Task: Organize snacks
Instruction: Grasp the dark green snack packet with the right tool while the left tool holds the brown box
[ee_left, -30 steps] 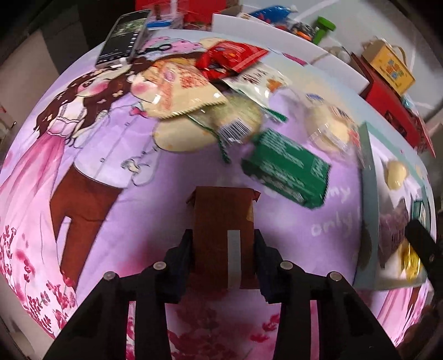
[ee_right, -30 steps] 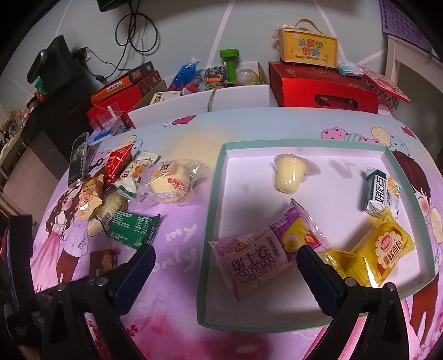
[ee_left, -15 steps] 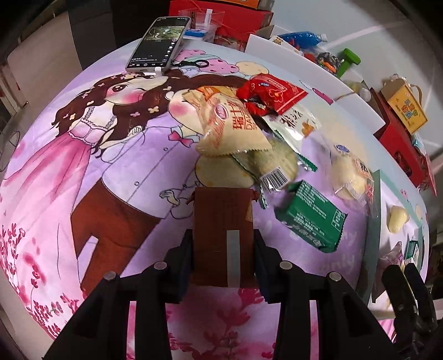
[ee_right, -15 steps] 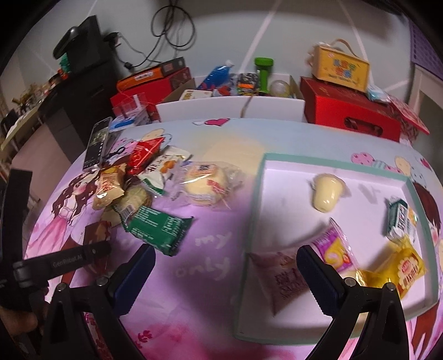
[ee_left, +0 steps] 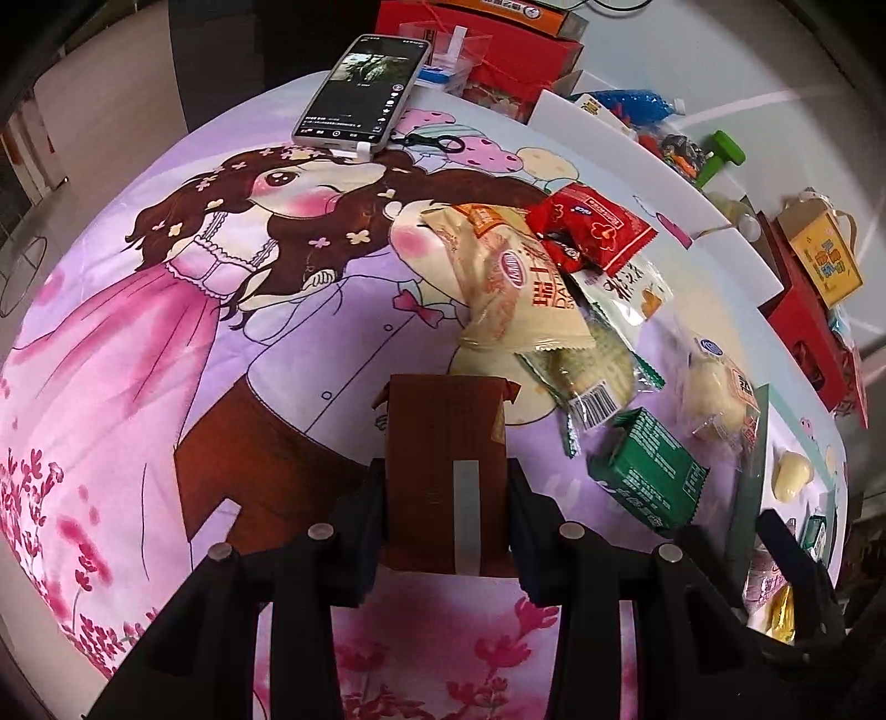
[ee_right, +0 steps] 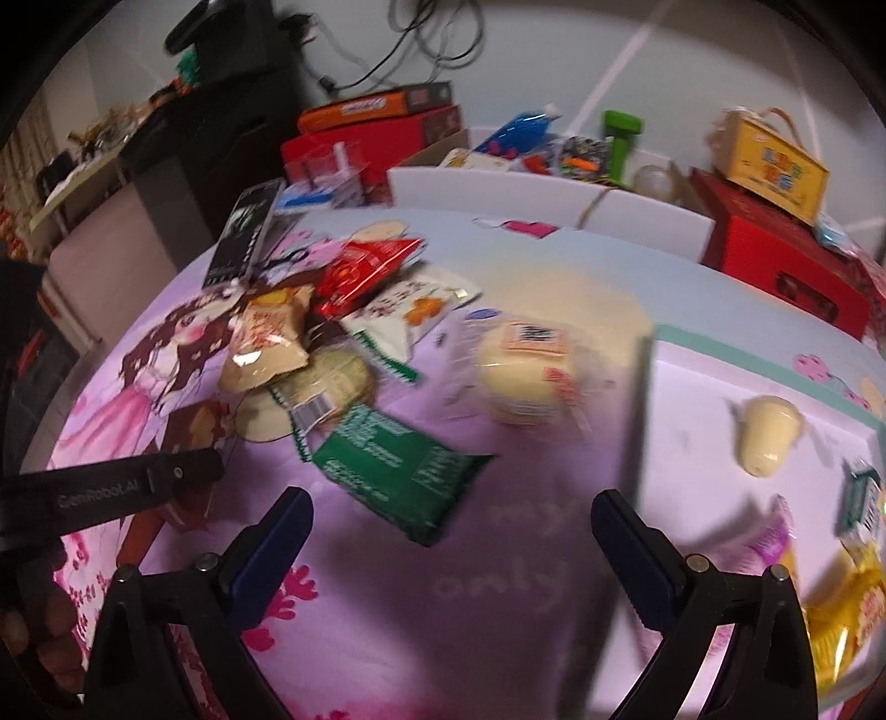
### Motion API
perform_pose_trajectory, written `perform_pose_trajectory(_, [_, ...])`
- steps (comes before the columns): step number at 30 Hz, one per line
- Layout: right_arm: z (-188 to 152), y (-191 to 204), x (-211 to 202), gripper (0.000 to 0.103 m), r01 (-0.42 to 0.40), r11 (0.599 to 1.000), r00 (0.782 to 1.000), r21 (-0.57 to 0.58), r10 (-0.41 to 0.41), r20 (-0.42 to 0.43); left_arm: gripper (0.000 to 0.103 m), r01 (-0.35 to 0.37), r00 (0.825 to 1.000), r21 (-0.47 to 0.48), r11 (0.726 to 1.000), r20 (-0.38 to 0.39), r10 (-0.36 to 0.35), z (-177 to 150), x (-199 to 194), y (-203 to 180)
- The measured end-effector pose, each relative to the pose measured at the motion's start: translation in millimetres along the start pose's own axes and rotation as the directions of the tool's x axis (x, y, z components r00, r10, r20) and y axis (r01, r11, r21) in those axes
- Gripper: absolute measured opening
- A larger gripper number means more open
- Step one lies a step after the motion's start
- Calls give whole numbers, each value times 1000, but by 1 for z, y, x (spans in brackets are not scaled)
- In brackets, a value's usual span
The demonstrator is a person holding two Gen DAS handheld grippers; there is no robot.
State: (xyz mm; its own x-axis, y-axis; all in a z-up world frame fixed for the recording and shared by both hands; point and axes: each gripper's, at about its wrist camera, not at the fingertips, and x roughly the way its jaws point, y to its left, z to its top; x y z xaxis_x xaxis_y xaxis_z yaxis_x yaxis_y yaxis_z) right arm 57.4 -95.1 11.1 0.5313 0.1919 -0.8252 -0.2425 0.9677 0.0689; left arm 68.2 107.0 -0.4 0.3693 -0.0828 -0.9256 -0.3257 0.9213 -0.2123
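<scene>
Left wrist view shows the left gripper (ee_left: 446,512) clamped on a brown snack carton (ee_left: 446,471), its pads pressing both sides, held above the printed tablecloth (ee_left: 138,354). Right wrist view shows the right gripper (ee_right: 451,531) with jaws spread wide and nothing between them, above the green packet (ee_right: 396,471) beside the tray (ee_right: 645,421).

A pale grey floor (ee_right: 554,50) crossed by white lines lies behind the worktop (ee_left: 138,354) with its purple cartoon cloth, a dark cabinet (ee_right: 221,111) stands at the far left with black cables (ee_right: 421,39) trailing beside it, under soft even light.
</scene>
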Motion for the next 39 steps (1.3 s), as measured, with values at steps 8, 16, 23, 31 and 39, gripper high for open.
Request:
perform_pose_trajectory(8, [10,27,35,96,-5,992,998,-126,-3,-60,41,2,1000,-32,999,-4,-2,4,1,12])
perform_pose_trajectory(16, [21,31,57,94,9,983,995,-184,-28,-98,41,9,1000,-32,999,-15,-9,8,4,17])
perform_pose_trajectory(23, [21,34,60,86,-14,980,993,-199,-10,-117,41,10,1000,-21,1000,-18,-10,7,5,11])
perform_pose_trajectory(31, [15,37,48,75,-60,977,990,-203,32,-141,41,12,1000,-20,1000,-23,-12,7,6,12])
perform_pose_trajectory(39, [10,43,40,66,-125,972,982,-199,93,-165,41,16,1000,-16,1000,-26,-16,6,6,11])
